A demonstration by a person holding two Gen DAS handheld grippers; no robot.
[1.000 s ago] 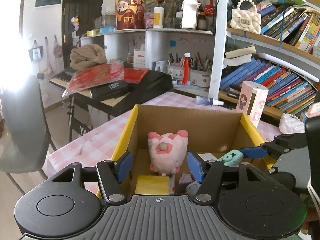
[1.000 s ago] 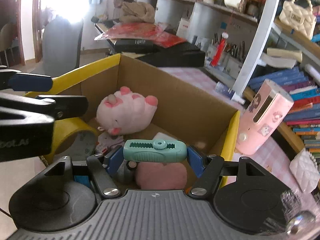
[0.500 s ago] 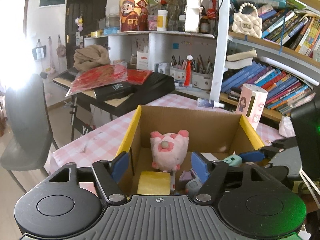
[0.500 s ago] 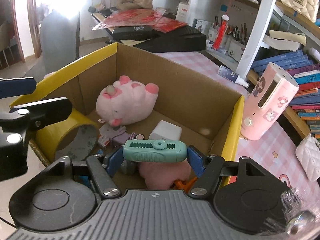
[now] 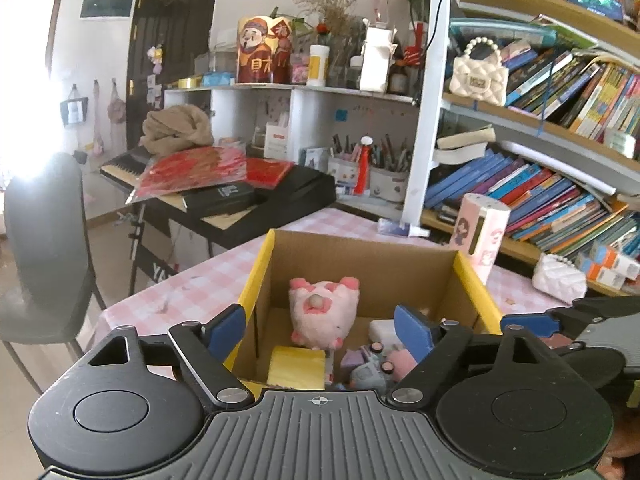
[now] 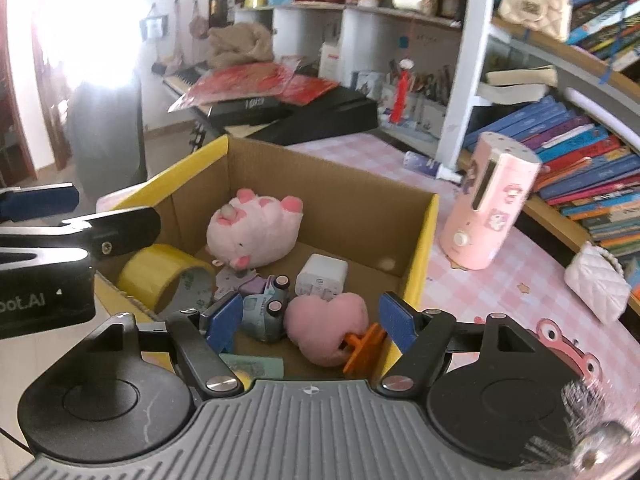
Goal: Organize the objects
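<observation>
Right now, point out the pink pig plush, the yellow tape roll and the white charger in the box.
pink pig plush (image 6: 252, 232), right wrist view, on the middle of its body.
yellow tape roll (image 6: 154, 276), right wrist view, on its yellow outer band.
white charger (image 6: 322, 276), right wrist view, on its top face.

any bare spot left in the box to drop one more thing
Bare floor shows along the far wall of the cardboard box, between the pink plush pig and white charger. The near half is crowded: tape roll, toy car, pink heart.
</observation>
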